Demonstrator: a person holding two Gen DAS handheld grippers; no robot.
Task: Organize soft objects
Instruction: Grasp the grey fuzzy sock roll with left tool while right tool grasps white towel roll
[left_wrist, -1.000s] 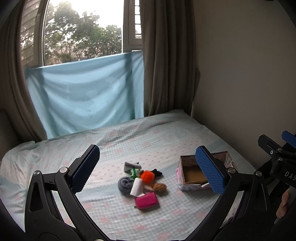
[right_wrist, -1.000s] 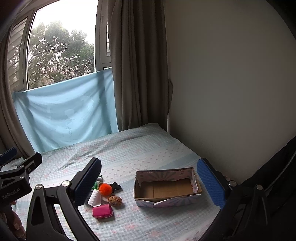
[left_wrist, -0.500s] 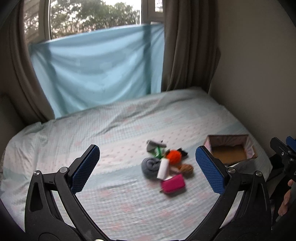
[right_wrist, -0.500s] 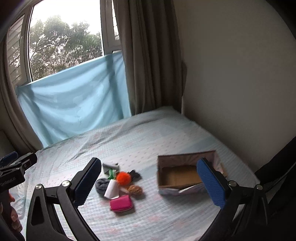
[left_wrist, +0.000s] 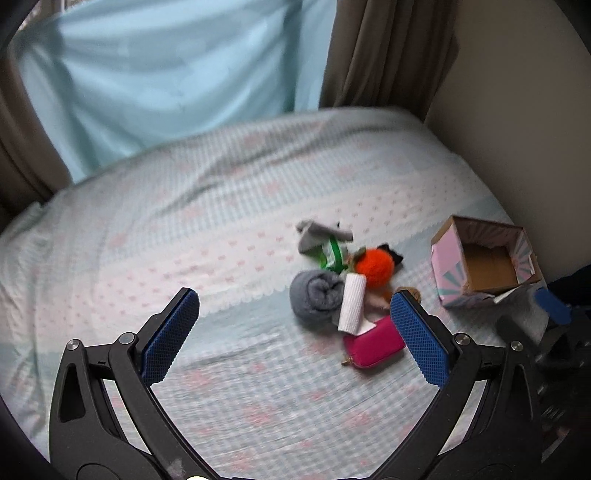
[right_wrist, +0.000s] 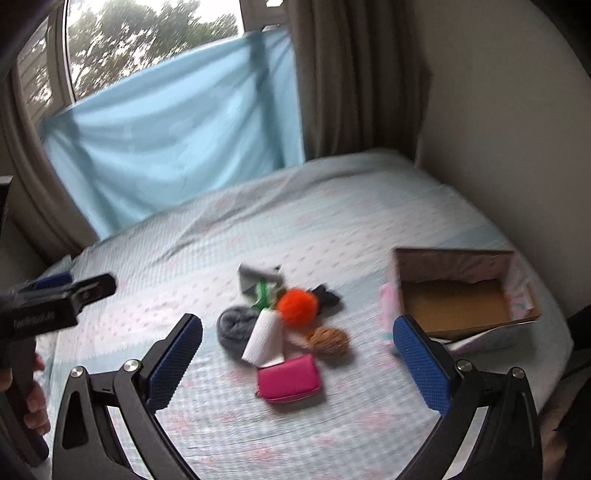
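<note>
We note: brown ball (left_wrist: 412, 294) mostly hidden behind the left gripper's pad (left_wrist: 419, 338); black item (right_wrist: 327, 295) too blurred to identify; green-striped piece (right_wrist: 263, 295) likewise smeared.

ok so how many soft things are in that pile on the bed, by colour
grey: 2, the rolled sock and the folded cloth
orange: 1, pom-pom
white: 1, roll
pink: 1, pouch
brown: 1, fuzzy ball
black: 1, small item
green and white: 1, item
total: 8, none in the box
</note>
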